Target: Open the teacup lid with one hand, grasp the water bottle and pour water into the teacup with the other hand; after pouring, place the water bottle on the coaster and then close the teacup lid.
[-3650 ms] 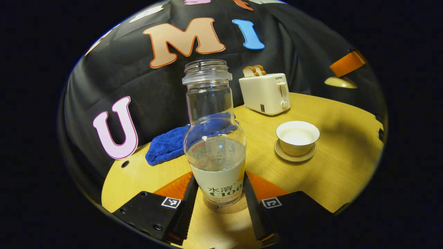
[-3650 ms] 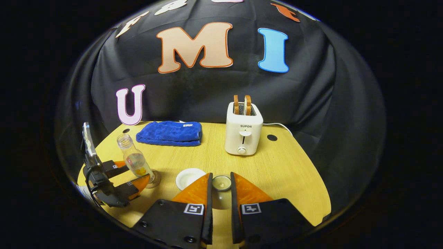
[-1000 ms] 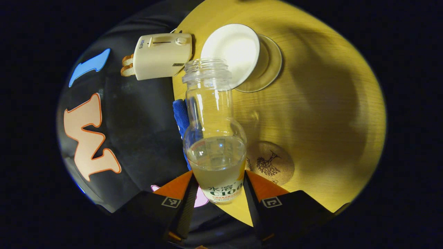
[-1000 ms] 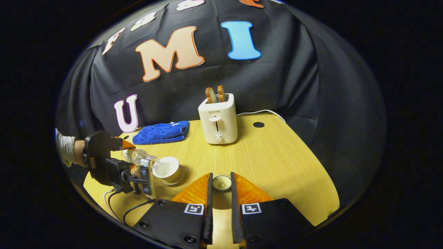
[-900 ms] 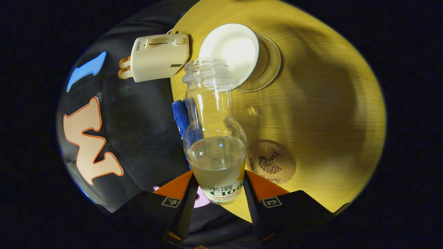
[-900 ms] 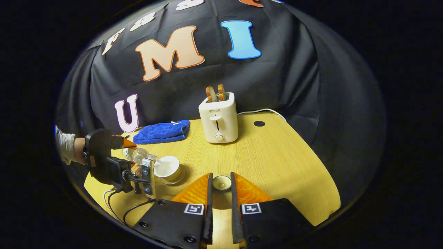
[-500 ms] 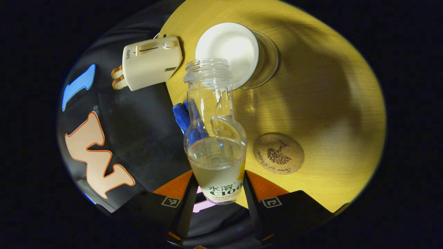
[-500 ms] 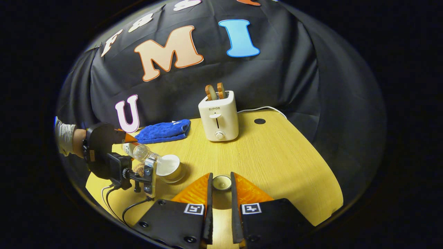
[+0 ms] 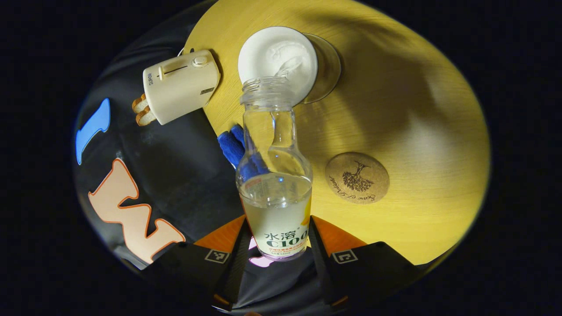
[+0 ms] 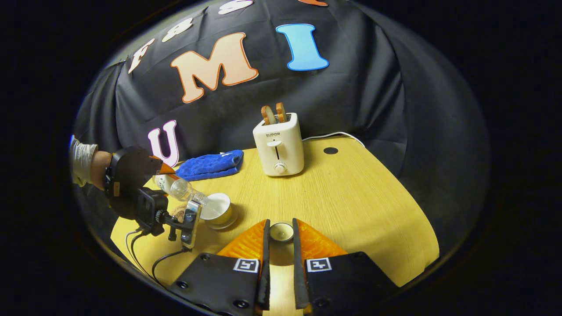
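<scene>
My left gripper (image 9: pixel 276 245) is shut on the clear water bottle (image 9: pixel 274 175), tipped far over with its open mouth above the white teacup (image 9: pixel 277 59). Water runs from the mouth into the cup. The cup stands on a glass saucer (image 9: pixel 328 70). A round cork coaster (image 9: pixel 357 177) lies bare on the table beside the bottle. My right gripper (image 10: pixel 279 239) is shut on the knob of the teacup lid (image 10: pixel 281 231), held off to the right of the cup. In the right gripper view the left gripper (image 10: pixel 169 177) tilts the bottle (image 10: pixel 182 189) over the teacup (image 10: pixel 217 210).
A white toaster (image 10: pixel 279 147) with two bread slices stands at the back of the yellow wooden table (image 10: pixel 351 206). A folded blue cloth (image 10: pixel 210 165) lies at the back left. A hand and sleeve (image 10: pixel 85 164) hold the left gripper, with cables hanging below it.
The left gripper has lifted the bottle off the coaster, carried it to the cup and tipped it further; water now flows into the cup. The right gripper keeps hold of the lid.
</scene>
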The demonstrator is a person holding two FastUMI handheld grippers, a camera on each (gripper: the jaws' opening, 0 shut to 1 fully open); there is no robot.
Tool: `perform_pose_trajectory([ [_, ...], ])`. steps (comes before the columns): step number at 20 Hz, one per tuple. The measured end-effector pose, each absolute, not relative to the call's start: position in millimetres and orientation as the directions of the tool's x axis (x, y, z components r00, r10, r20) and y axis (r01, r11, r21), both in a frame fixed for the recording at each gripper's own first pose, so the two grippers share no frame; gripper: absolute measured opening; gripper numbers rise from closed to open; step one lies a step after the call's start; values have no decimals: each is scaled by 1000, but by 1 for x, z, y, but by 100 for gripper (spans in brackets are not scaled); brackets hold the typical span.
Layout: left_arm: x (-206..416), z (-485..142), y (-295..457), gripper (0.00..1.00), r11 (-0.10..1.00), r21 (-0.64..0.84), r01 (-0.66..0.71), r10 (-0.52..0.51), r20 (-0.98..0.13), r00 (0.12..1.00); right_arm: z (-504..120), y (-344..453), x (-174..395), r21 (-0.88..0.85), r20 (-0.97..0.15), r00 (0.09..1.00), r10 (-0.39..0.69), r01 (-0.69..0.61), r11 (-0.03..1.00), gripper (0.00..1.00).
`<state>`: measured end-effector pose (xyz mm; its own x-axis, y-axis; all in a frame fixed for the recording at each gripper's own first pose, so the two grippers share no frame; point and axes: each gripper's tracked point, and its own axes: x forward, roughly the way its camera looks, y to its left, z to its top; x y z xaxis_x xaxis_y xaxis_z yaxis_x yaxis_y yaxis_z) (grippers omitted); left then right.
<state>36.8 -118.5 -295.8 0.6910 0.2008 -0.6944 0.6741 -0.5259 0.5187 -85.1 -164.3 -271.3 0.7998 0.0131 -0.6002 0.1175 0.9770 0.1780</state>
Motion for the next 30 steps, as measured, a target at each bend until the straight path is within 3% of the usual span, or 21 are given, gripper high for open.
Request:
perform_pose_trajectory([
  [24,49,-252,-132,70,-721,371,586,296,-599,744,-283,-160,-81,211,-596,802,39,110,971,25],
  [27,47,-251,-135,70,-705,382,598,288,-616,733,-282,-156,-81,225,-590,806,46,109,968,25],
  [30,40,-260,-139,69,-617,453,644,253,-660,707,-282,-151,-80,237,-590,805,59,103,966,25],
])
